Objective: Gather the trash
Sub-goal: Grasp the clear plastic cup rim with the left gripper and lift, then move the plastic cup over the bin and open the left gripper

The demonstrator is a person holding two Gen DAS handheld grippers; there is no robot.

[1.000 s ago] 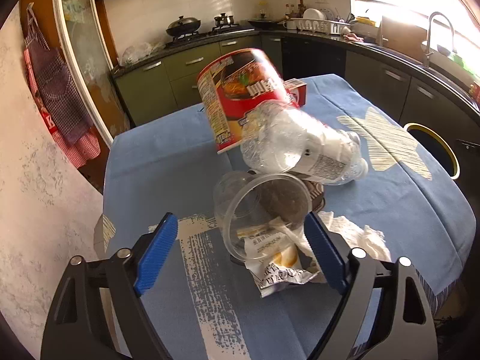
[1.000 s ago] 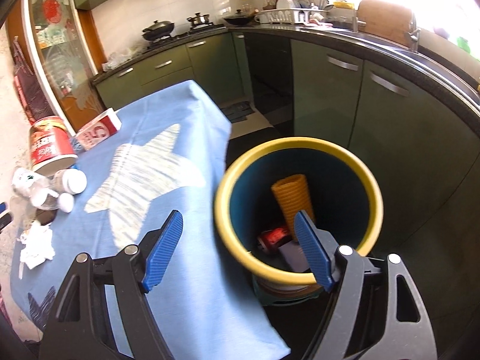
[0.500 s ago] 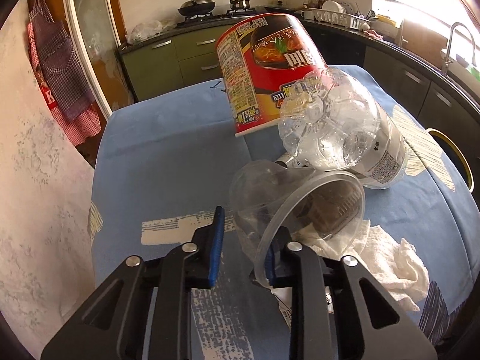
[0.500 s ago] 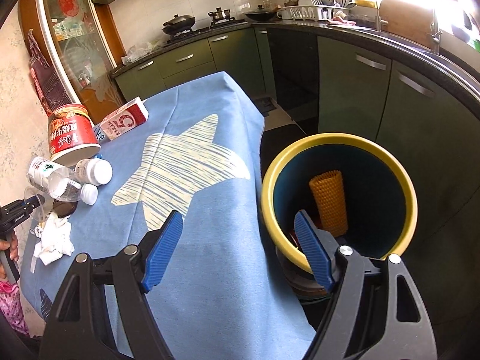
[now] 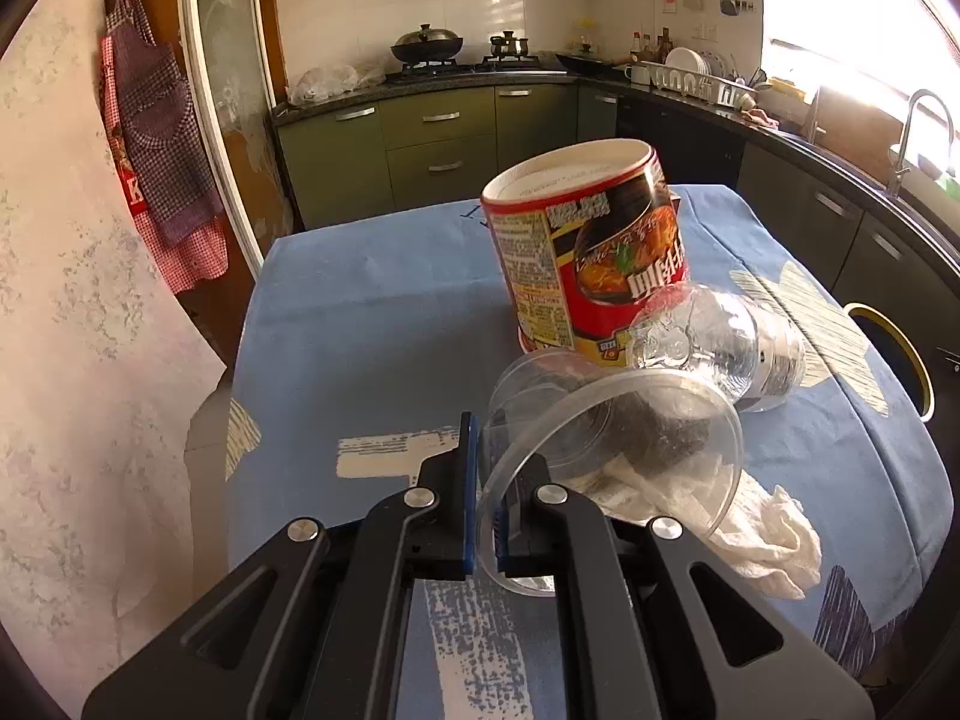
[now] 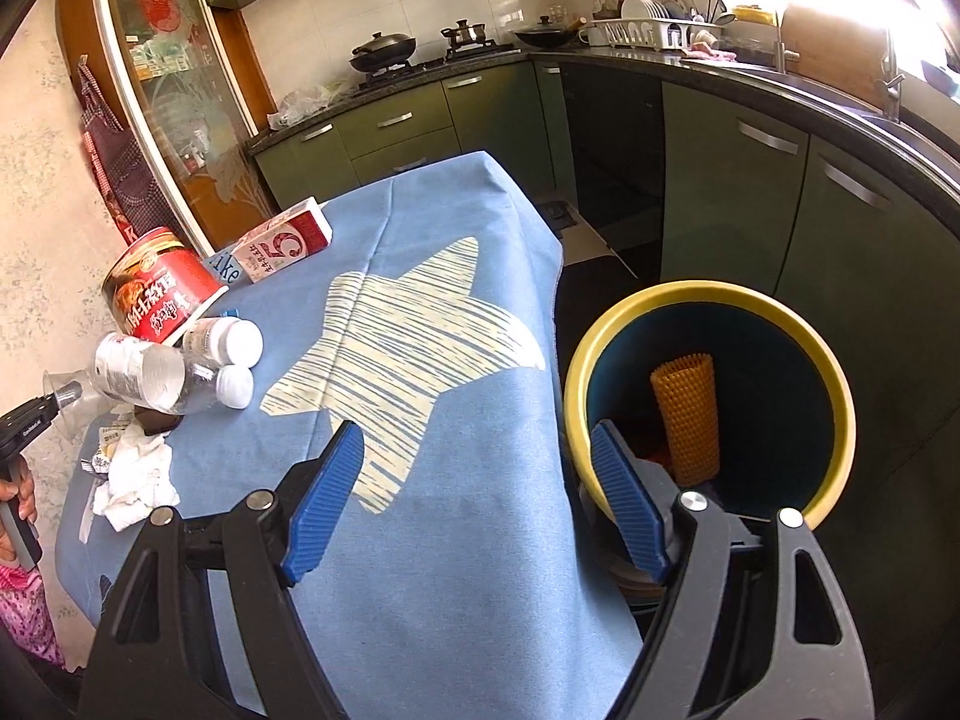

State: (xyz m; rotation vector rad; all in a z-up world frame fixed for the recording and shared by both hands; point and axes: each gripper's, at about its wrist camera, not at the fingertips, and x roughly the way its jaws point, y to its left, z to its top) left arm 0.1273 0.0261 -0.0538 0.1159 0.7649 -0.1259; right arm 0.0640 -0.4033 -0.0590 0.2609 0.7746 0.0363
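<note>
My left gripper [image 5: 489, 456] is shut on the wall of a clear plastic cup [image 5: 606, 438] that lies tilted on the blue tablecloth [image 5: 360, 324], mouth towards me. Just behind the cup stand a red noodle tub [image 5: 585, 252] and a crushed clear bottle [image 5: 720, 348]; crumpled tissue [image 5: 762, 534] lies to its right. My right gripper [image 6: 480, 468] hovers open and holds nothing, over the cloth's edge beside the yellow-rimmed bin [image 6: 708, 291]. In the right wrist view the noodle tub [image 6: 159, 294], bottle [image 6: 144, 372] and tissue [image 6: 135, 474] sit at the far left.
An orange mesh roll [image 6: 687, 414] stands in the bin. A milk carton [image 6: 282, 246] and a white-capped bottle [image 6: 225, 339] lie on the cloth. A person's hand [image 6: 15, 492] holds the left tool. Green cabinets [image 6: 732, 198] surround the table.
My left gripper's jaws came together on the cup's wall and the view pushed in closer to the pile. My right gripper's view swung from the bin towards the table.
</note>
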